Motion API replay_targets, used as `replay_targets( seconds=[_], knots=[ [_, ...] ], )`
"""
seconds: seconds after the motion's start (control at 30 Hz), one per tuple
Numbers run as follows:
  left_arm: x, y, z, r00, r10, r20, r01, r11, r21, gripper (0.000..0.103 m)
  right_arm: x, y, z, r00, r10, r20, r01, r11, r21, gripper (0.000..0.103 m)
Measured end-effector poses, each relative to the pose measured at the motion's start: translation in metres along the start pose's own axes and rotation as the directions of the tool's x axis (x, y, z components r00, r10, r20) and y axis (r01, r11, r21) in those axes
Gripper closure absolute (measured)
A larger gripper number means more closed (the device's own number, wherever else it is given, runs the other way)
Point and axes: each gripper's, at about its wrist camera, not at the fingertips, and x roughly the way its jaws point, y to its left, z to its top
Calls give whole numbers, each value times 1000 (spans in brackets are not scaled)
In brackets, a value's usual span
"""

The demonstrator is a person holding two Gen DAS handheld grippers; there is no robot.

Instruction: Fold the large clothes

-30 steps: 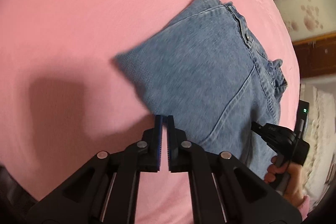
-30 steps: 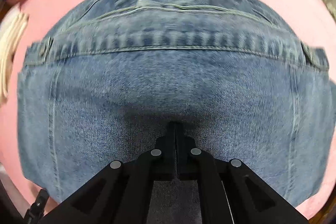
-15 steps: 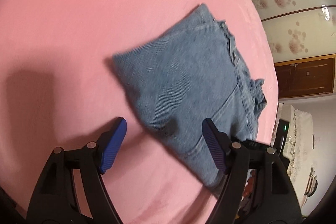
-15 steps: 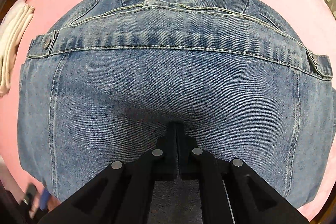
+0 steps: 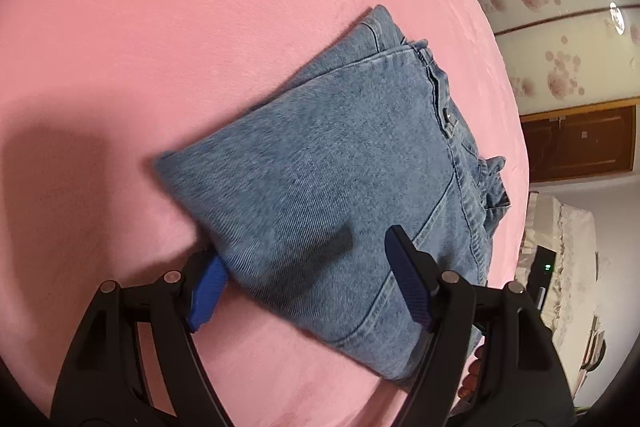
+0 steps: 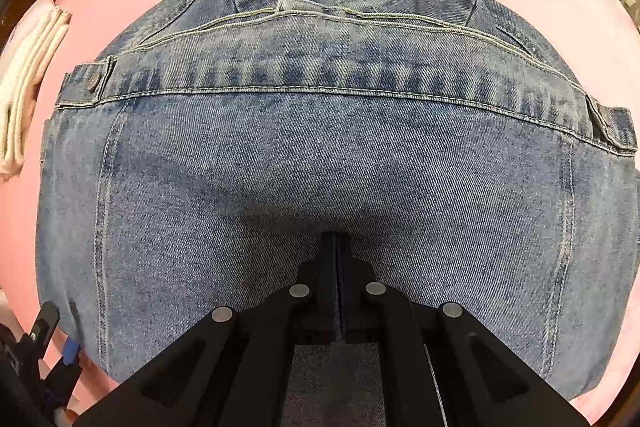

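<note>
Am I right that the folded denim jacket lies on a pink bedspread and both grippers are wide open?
Not quite. Only the left gripper is open, astride the denim jacket edge; the right wrist view shows the right gripper shut. The pink bedspread part is right.

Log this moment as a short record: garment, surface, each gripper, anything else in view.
garment: folded denim jacket, lying flat, collar away from the right wrist camera
surface: pink bedspread
left gripper: jaws open, straddling the jacket's near edge; one blue pad at the fabric edge, the other over the denim
right gripper: jaws shut, tips down on the middle of the jacket; whether fabric is pinched cannot be told
other: folded white cloth on the bedspread beside the jacket
</note>
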Motion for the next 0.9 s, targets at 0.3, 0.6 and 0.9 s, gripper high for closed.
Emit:
replay_targets(
  seconds=[0.3,0.6,0.9],
  knots=[
    [11,-18,-4,979,185,88,-190,981,47,65,-2,-21,1,999,34,9,-34,999,19,99],
    [1,-91,-38,855,378,355,-481,835,268,92,-9,-39,-8,997,70,45,-72,997,37,99],
    [-49,-194,-90,816,145,560,-470,730,496,96,-18,-76,-28,972,219,82,-216,975,-42,101]
  ],
)
